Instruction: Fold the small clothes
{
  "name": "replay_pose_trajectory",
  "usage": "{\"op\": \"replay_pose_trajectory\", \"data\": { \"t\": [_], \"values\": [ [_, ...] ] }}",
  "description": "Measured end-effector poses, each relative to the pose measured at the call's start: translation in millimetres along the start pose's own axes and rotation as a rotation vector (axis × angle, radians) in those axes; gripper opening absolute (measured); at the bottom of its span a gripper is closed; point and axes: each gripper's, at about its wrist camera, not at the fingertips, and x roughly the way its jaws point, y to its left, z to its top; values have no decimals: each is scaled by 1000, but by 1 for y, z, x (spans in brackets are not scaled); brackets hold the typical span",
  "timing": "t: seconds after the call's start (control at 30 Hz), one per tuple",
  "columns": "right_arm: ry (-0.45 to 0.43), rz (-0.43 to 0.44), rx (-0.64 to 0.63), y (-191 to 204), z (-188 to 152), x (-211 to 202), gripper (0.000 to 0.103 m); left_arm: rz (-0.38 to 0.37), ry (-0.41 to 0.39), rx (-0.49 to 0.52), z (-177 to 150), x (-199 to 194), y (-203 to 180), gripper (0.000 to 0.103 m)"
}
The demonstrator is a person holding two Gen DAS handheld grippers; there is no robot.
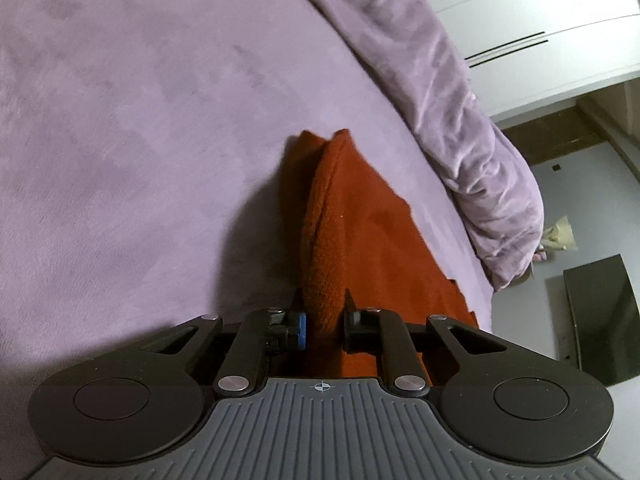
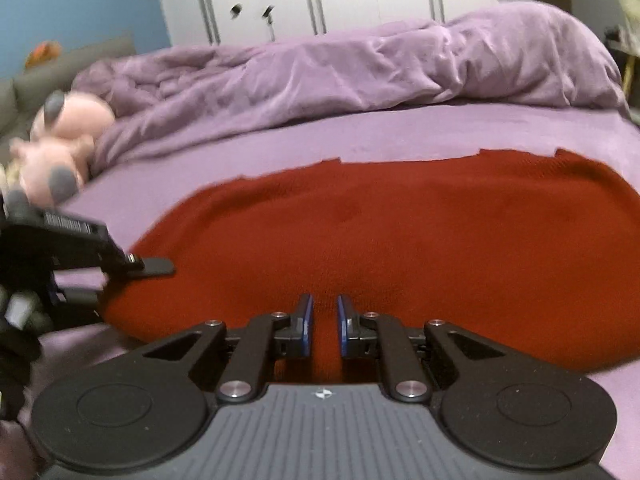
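blurred: plush toy (image 2: 64, 140) | cut off: red garment (image 2: 380, 240) near edge

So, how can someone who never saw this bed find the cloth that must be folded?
Look at the purple bed sheet, in front of the crumpled purple blanket. The red knitted garment lies spread there. It is the only red thing; the pink plush toy sits apart at the side.

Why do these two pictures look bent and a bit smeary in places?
Left wrist view: the fisheye lens curves the bed and wardrobe; the red garment casts a soft shadow to its left. Right wrist view: the plush toy and left gripper at the left edge are blurred, while the right gripper is sharp.
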Motion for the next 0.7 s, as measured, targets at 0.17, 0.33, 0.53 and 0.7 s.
{"op": "replay_pose_trajectory", "data": {
  "t": [0.17,0.33,0.53,0.7],
  "values": [
    [-88,-16,144,-39,-1,-32,24,-72,-32,33,0,-7,-38,15],
    [-132,-60,228,-82,-2,-56,37,-86,-39,181,-25,7,-107,15],
    [-164,-78,270,-111,-4,-72,38,-49,64,335,-81,69,-151,13],
    [-128,-91,274,-122,-12,-69,38,-24,65,390,-112,96,-145,16]
  ]
}}
